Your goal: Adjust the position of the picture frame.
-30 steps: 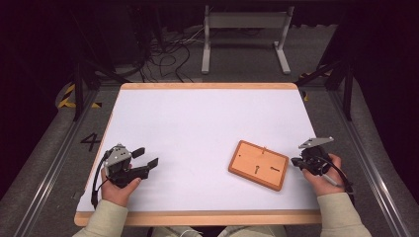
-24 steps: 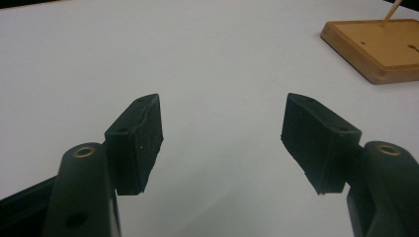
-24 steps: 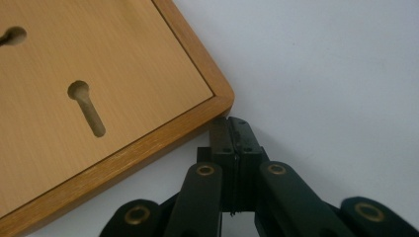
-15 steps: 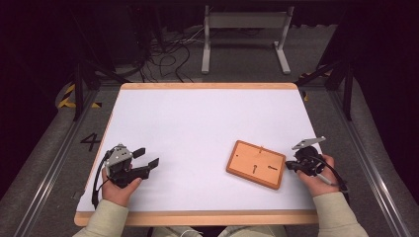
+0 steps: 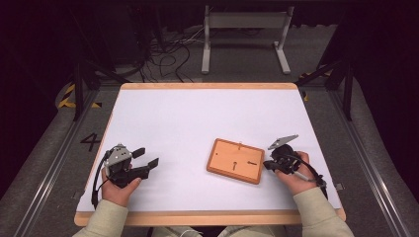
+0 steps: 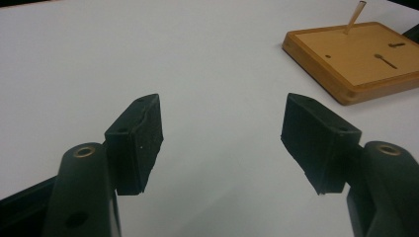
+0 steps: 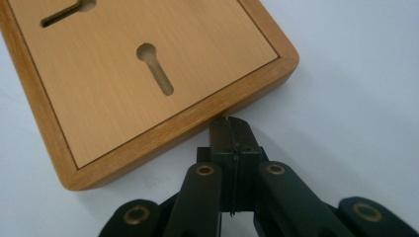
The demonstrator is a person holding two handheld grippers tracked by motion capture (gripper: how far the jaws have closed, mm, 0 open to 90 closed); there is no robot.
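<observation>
Honey-coloured wood marks the flat rectangular board [image 5: 235,161] you are working at: in the high view it lies on the white tabletop [image 5: 197,118] in the lower right of the frame, turned a little off square with the tabletop's edges. Its top face is a paler inset panel inside a darker rounded frame, cut with a keyhole-shaped slot [image 7: 155,69] and a second, narrower slot [image 7: 63,13] that runs out at the upper left of your right gripper view. A thin pale wooden peg [image 6: 355,16] stands tilted near the board's far edge, at the upper right of your left gripper view. Your right gripper [image 5: 269,164] sits just right of the board in the high view, held in your right hand [image 5: 292,173] with its grey three-cornered plate [image 5: 282,141] above it. Its jaws are clenched together with nothing between them, and in the right gripper view their joined tip [image 7: 230,129] meets the board's near side edge at the lower middle of the frame, touching it or so close that you cannot see a gap. Your left gripper [image 5: 148,158] rests on the tabletop at the lower left of the high view, well apart from the board, gripped by your left hand [image 5: 120,186]. Its jaws stand wide and released, bare white surface between the two black pads [image 6: 140,139], and the board shows beyond them toward the upper right corner of that view.
</observation>
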